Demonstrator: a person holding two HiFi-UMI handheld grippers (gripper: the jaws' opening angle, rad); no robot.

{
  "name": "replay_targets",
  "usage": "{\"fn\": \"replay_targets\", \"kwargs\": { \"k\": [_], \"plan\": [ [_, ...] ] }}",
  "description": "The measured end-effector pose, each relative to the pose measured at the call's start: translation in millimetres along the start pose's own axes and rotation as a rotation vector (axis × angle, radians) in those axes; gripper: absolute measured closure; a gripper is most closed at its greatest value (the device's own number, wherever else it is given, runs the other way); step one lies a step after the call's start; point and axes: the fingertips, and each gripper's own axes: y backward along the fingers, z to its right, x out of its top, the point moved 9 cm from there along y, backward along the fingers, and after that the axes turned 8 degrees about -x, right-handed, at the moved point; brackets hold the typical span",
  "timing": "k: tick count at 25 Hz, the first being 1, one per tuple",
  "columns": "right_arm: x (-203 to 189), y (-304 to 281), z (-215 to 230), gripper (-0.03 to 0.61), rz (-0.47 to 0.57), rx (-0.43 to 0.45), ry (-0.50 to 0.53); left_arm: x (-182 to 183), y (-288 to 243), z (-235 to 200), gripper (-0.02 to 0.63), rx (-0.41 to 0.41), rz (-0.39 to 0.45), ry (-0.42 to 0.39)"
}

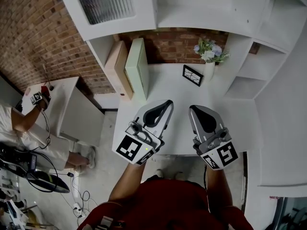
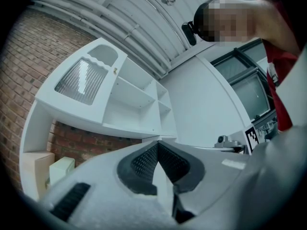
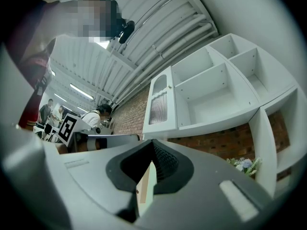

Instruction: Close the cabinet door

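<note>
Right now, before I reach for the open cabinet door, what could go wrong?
The door has a ribbed pane; pushing there rather than on its white frame might crack it. The upright green box stands just below, so the left gripper could knock it over while rising.

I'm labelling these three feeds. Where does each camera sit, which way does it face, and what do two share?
Head view: on the person's head, facing steeply down at the white counter; forearms, left claw, right claw and red shirt show.
Left gripper view: on the left claw, facing up past shut jaws at the open cabinet door; red shirt shows.
Right gripper view: on the right claw, facing up past shut jaws at the shelves; red shirt shows.
Shared: head and right gripper views both show the flowers.
</note>
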Motion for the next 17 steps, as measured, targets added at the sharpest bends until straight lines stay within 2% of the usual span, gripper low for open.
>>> {"fn": "replay_targets", "kwargs": {
  "k": [17],
  "plan": [
    [-0.6, 2.3, 1.0, 0.565, -0.015, -0.003, 0.015, -3.0, 0.5, -2.0, 0.609, -0.008, -0.005, 0.001]
  ]
}}
